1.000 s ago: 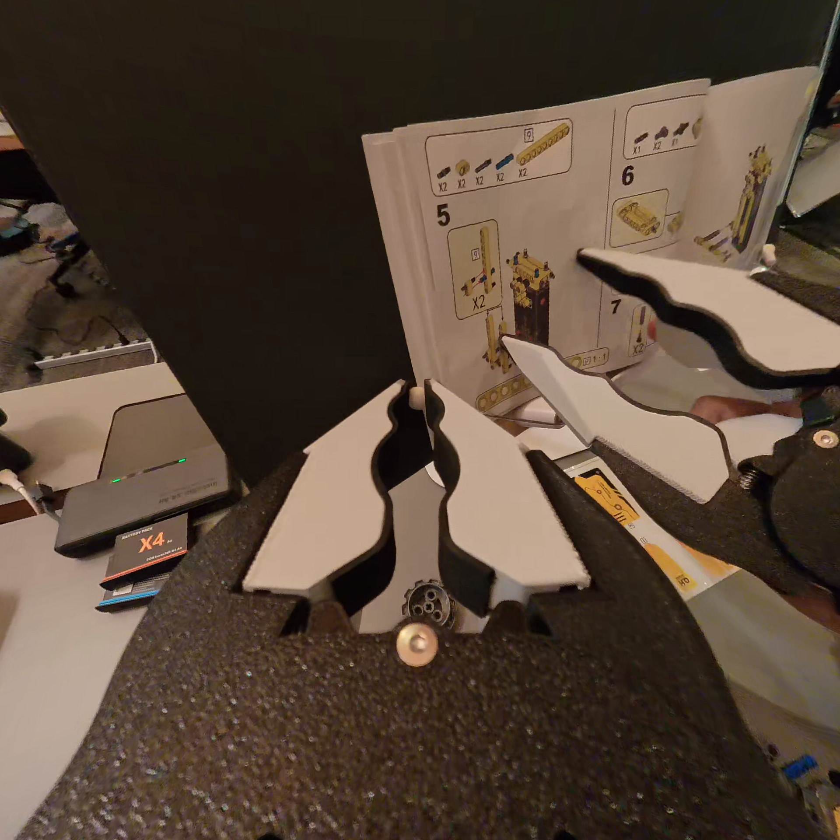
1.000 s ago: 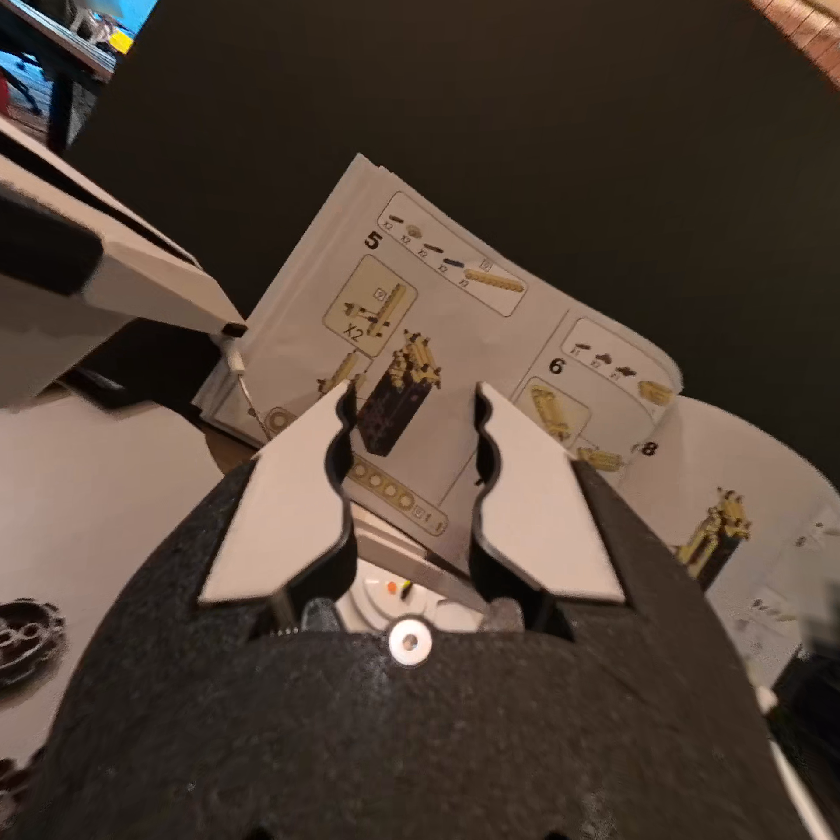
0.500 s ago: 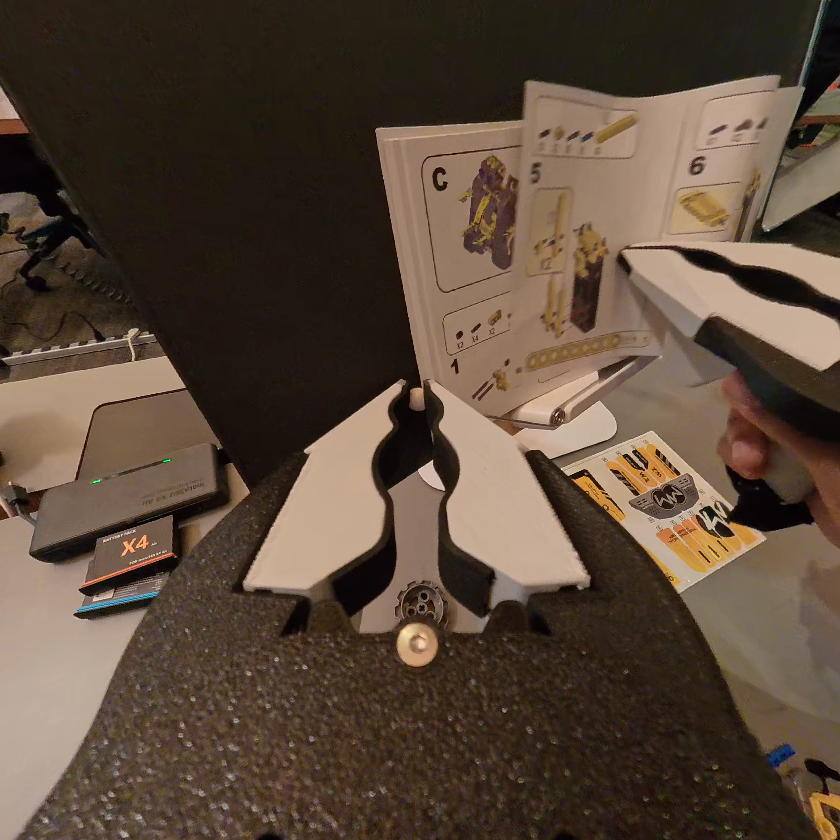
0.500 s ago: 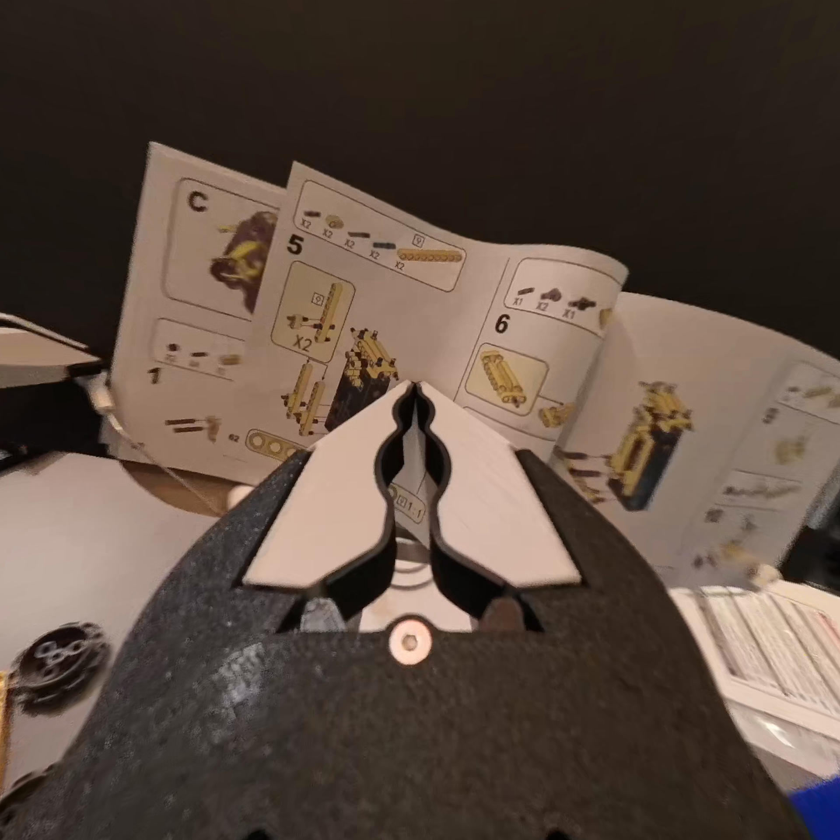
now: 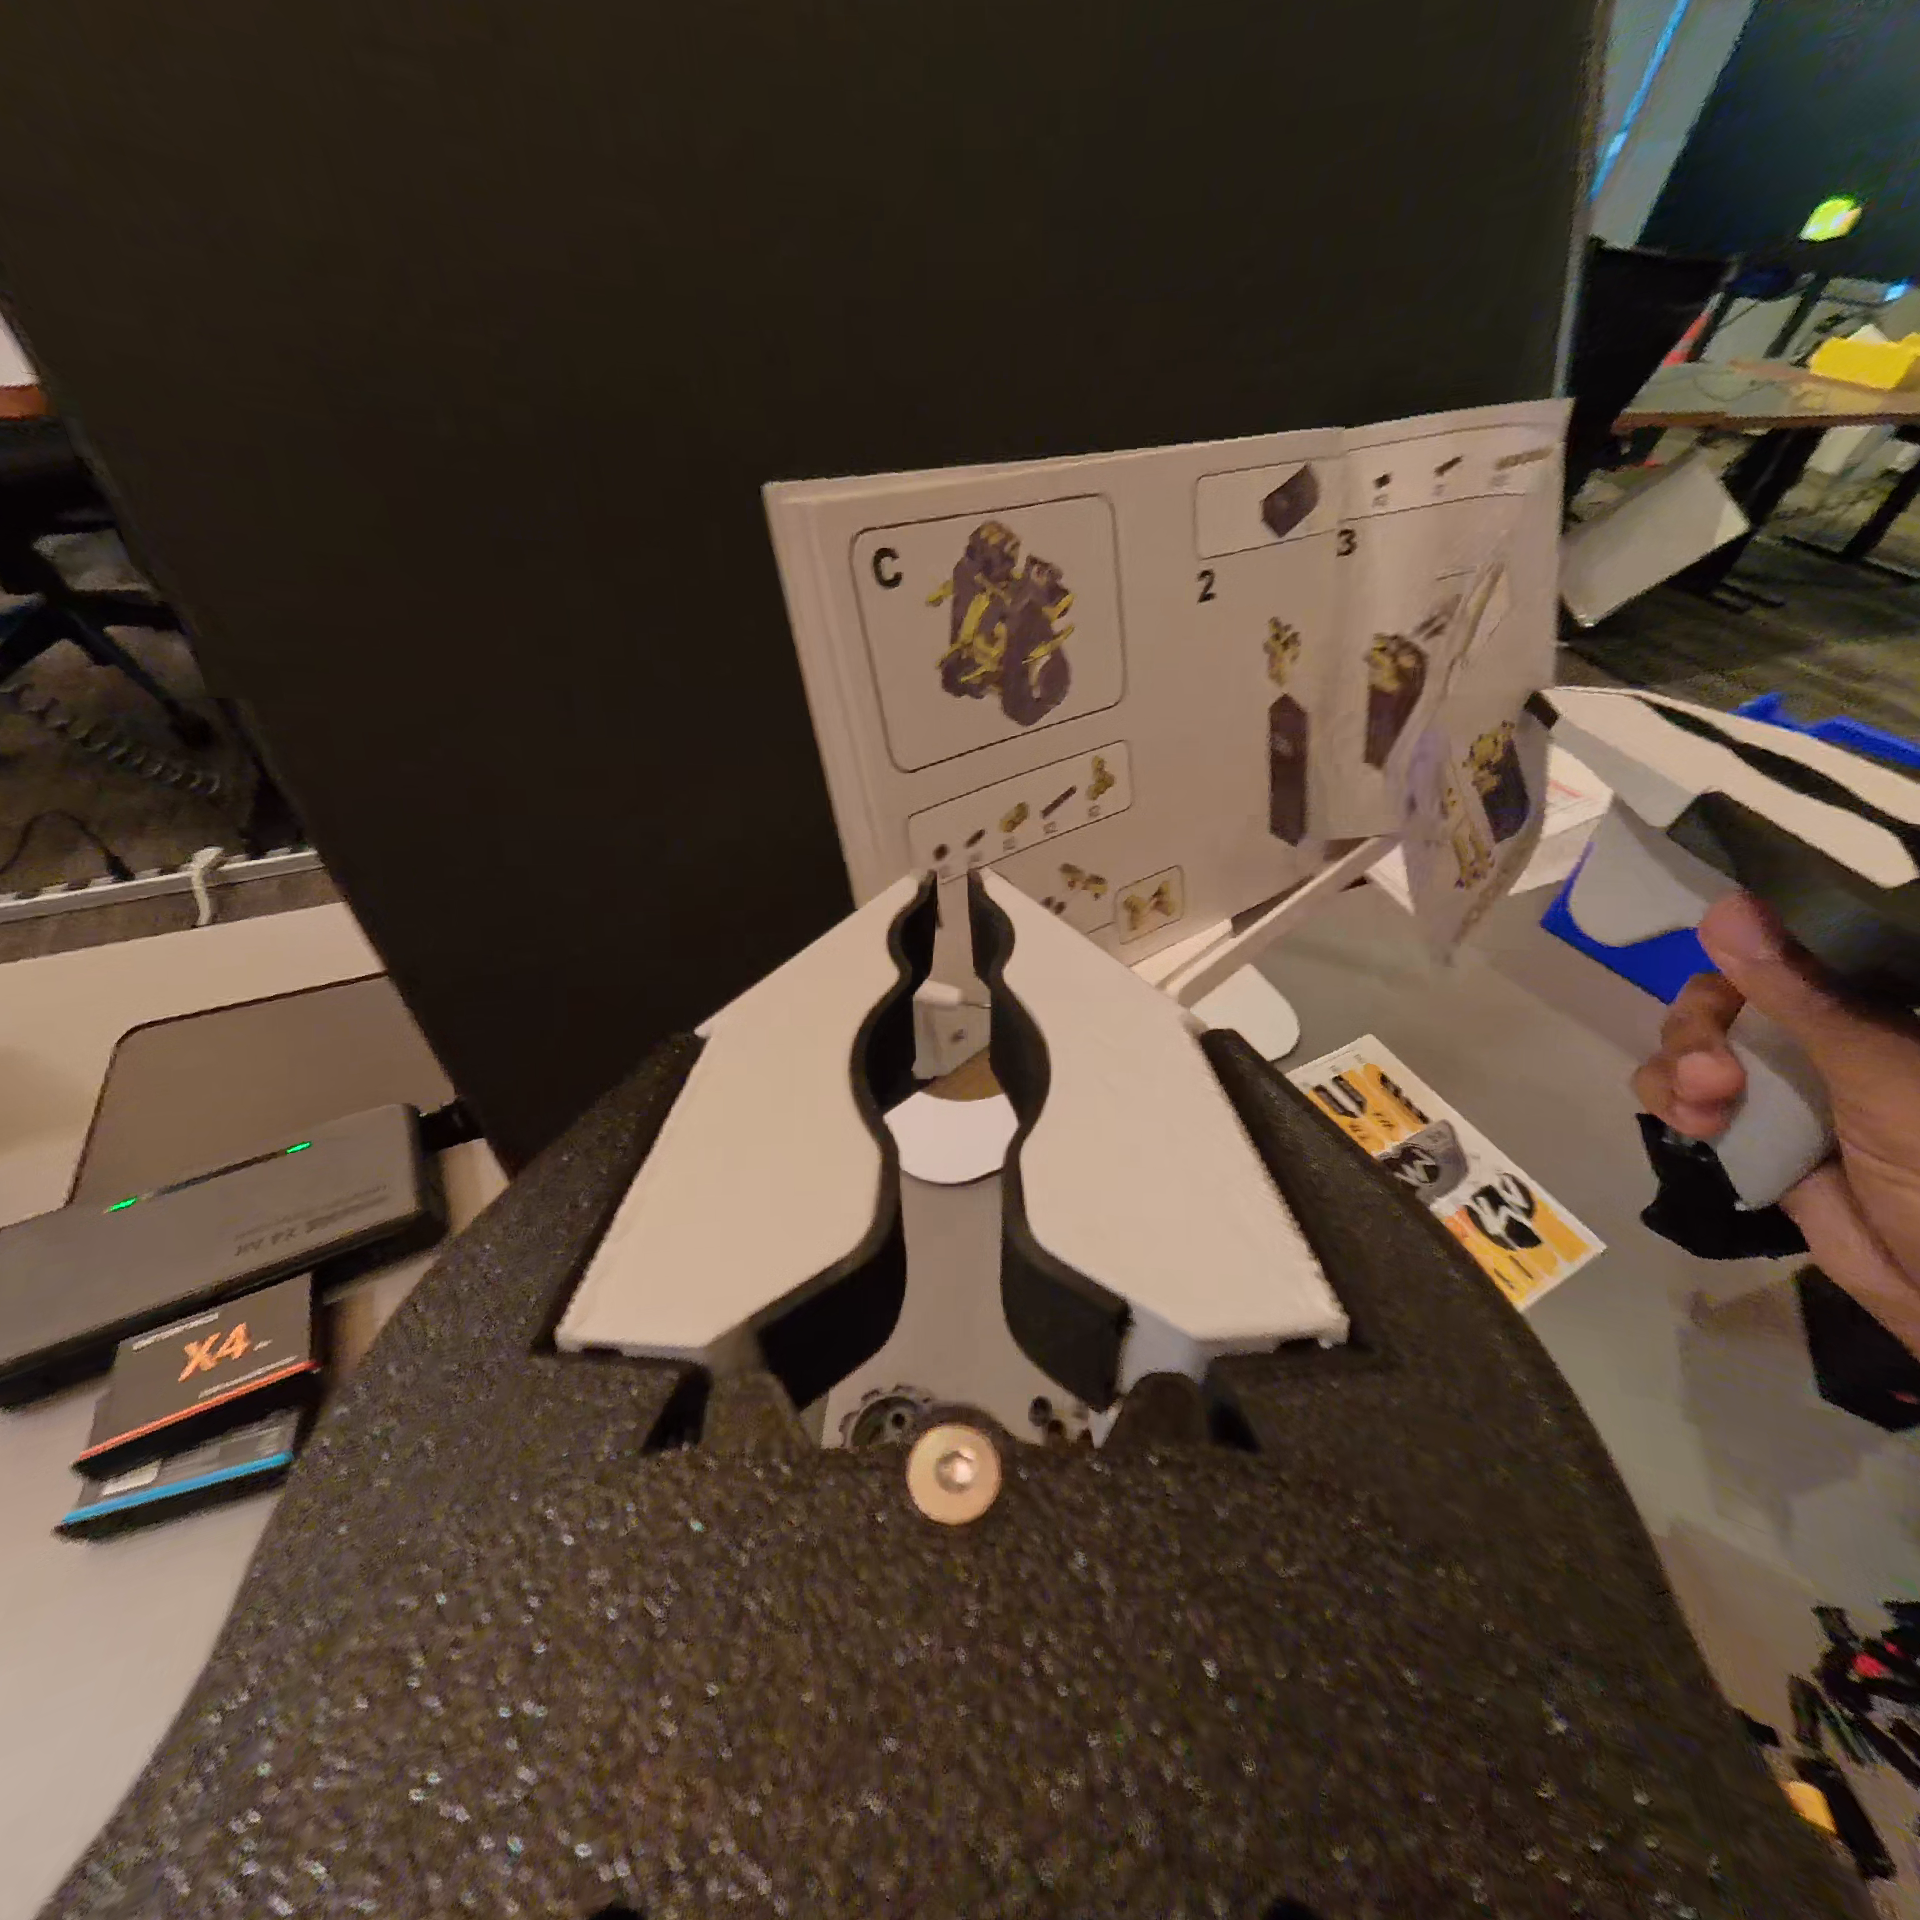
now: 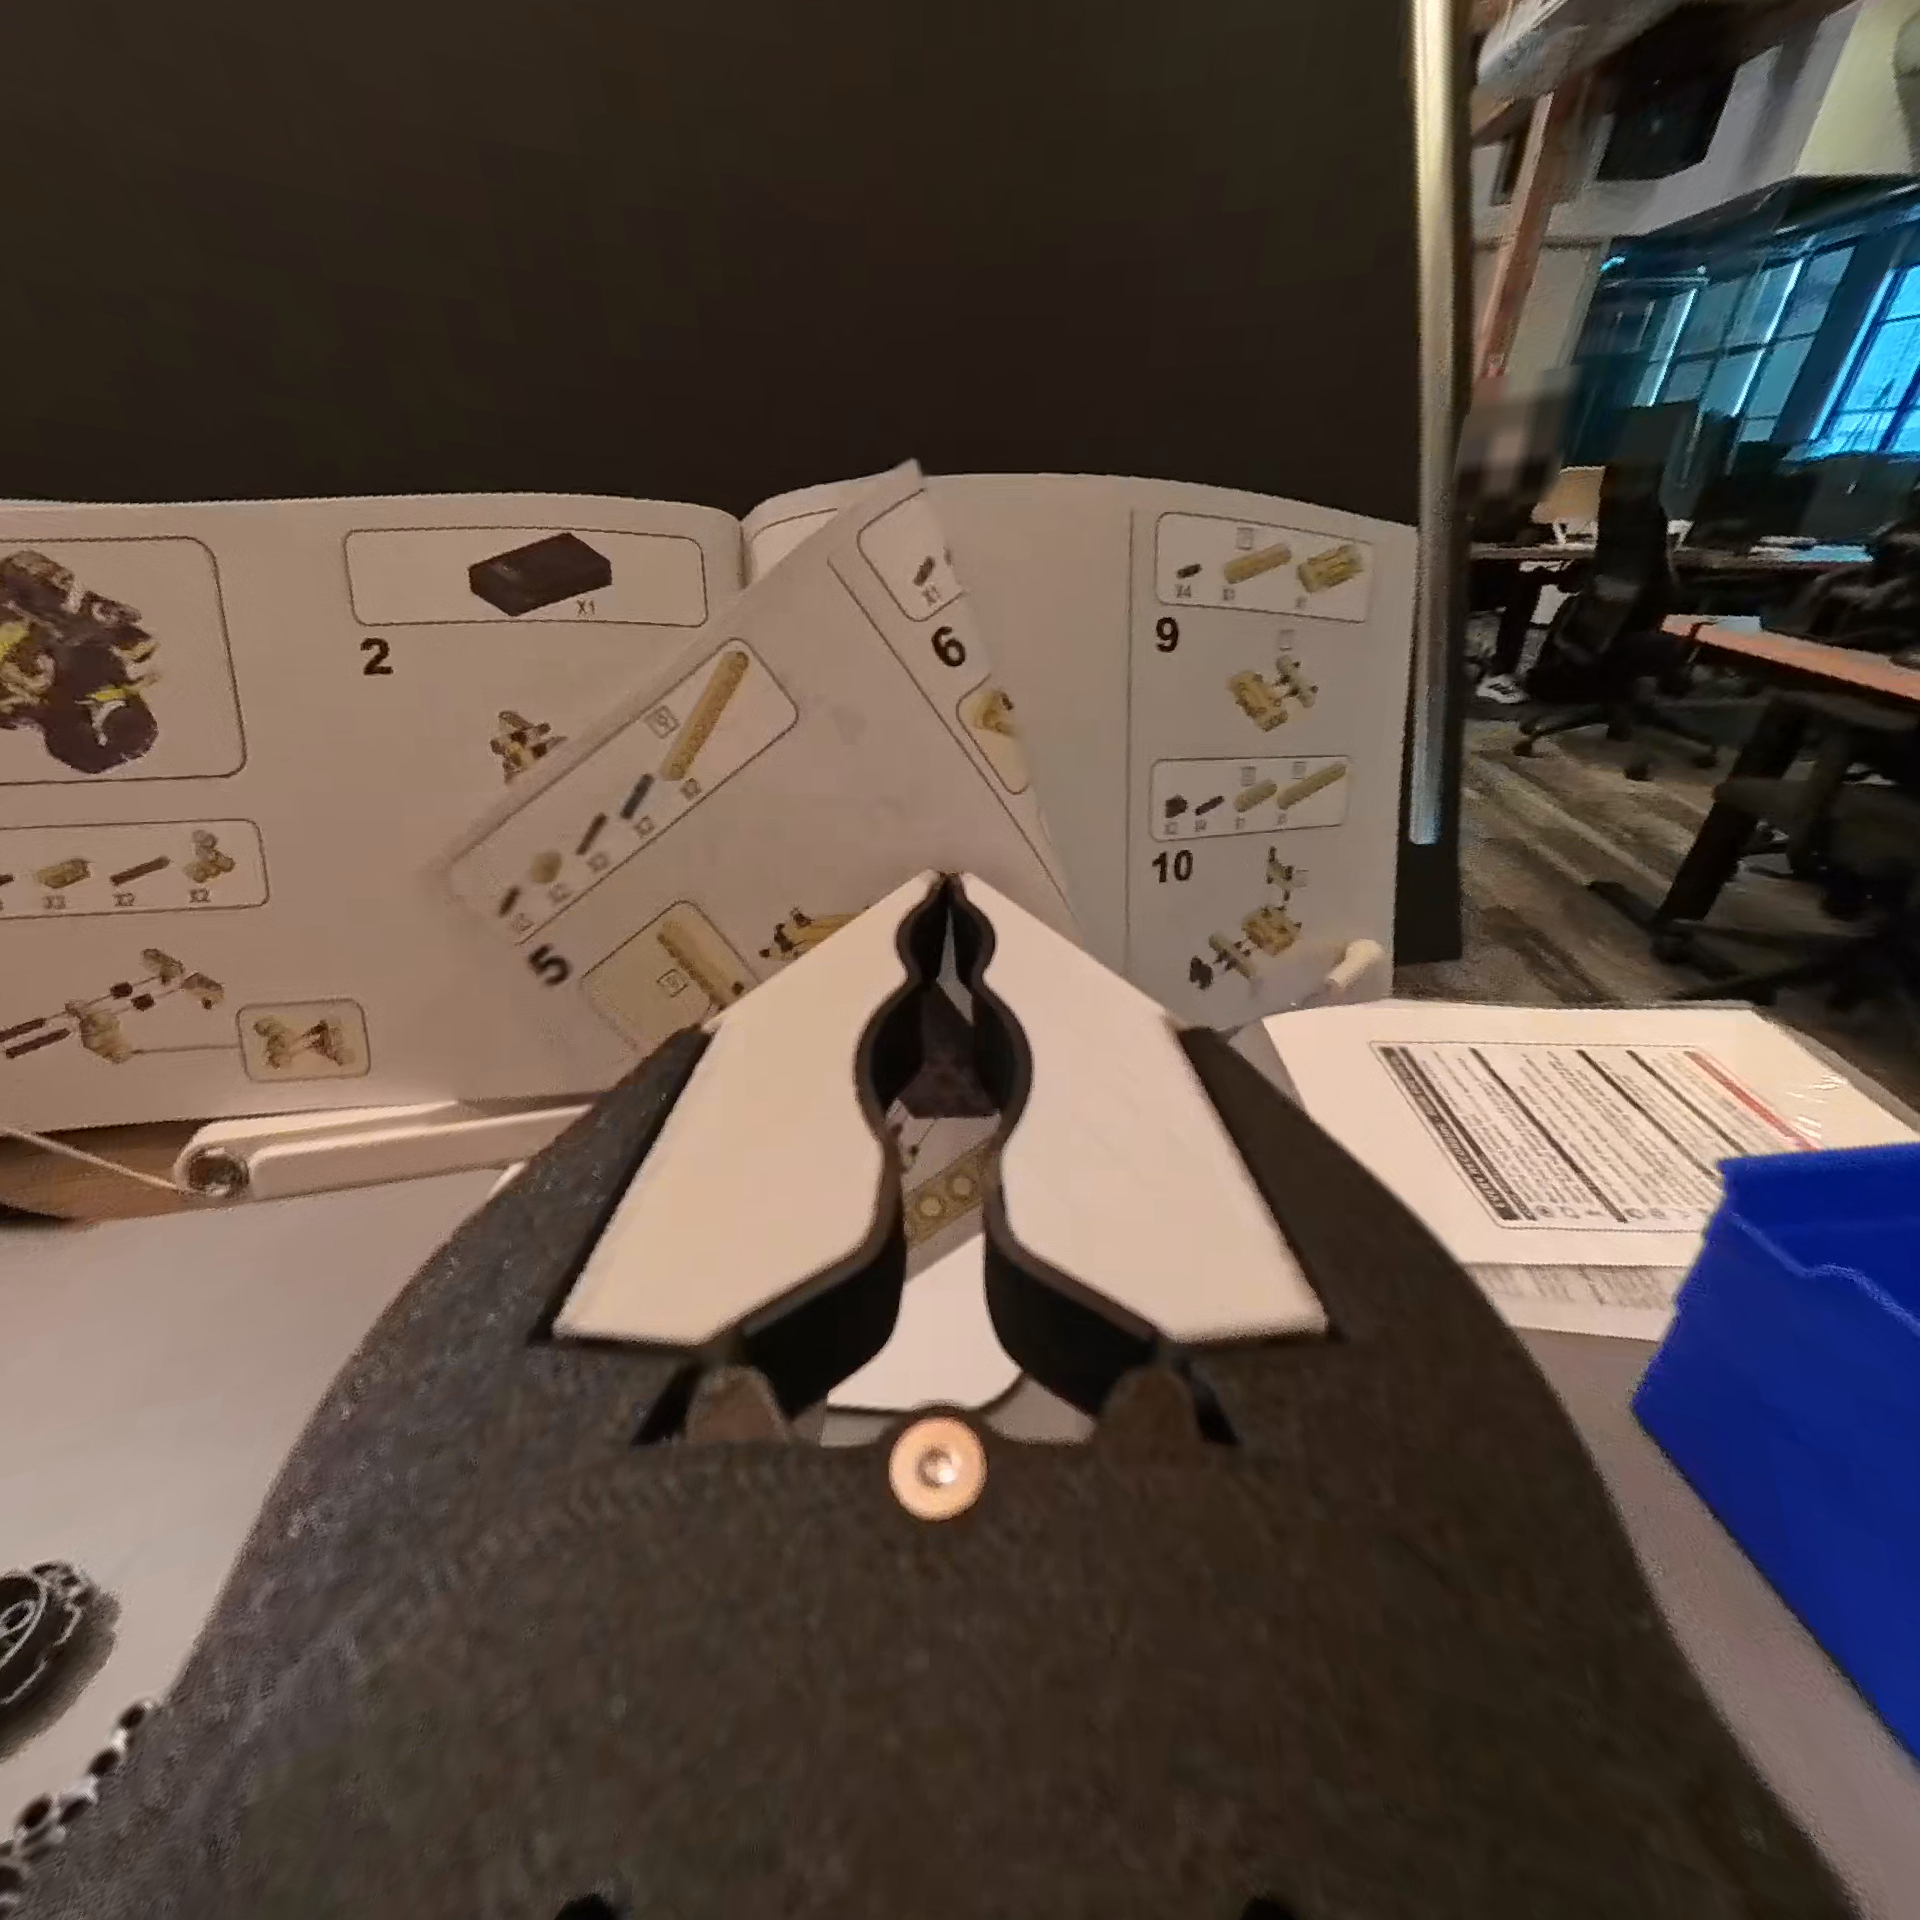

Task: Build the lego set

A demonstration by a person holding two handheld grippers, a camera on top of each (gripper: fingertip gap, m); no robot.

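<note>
Right gripper (image 6: 948, 883) jaws clamped on booklet page (image 6: 769, 790), now peeled farther rightward; left gripper (image 5: 948, 878) jaws nearly closed, empty.

I see a grey table (image 5: 1434, 1455) carrying a white stand (image 5: 1242, 997), sticker sheet (image 5: 1444, 1174), black hub (image 5: 208, 1216), printed sheet (image 6: 1579, 1122) and blue bin (image 6: 1818, 1382) (right edge).

Place: an open-plan office.
Desk: a grey desk (image 6: 260, 1351) backed by a tall black partition panel (image 6: 727, 239).
Beyond the panel, to its right: rows of long desks (image 6: 1766, 665) with black swivel chairs (image 6: 1600, 644) on a dark floor, and large blue-lit windows (image 6: 1860, 374) behind them.
Left of the panel: a power strip (image 5: 156, 883) and cables lie on carpet.
On the desk: a printed sheet (image 6: 1558, 1122) beside a blue plastic bin (image 6: 1808, 1382).
</note>
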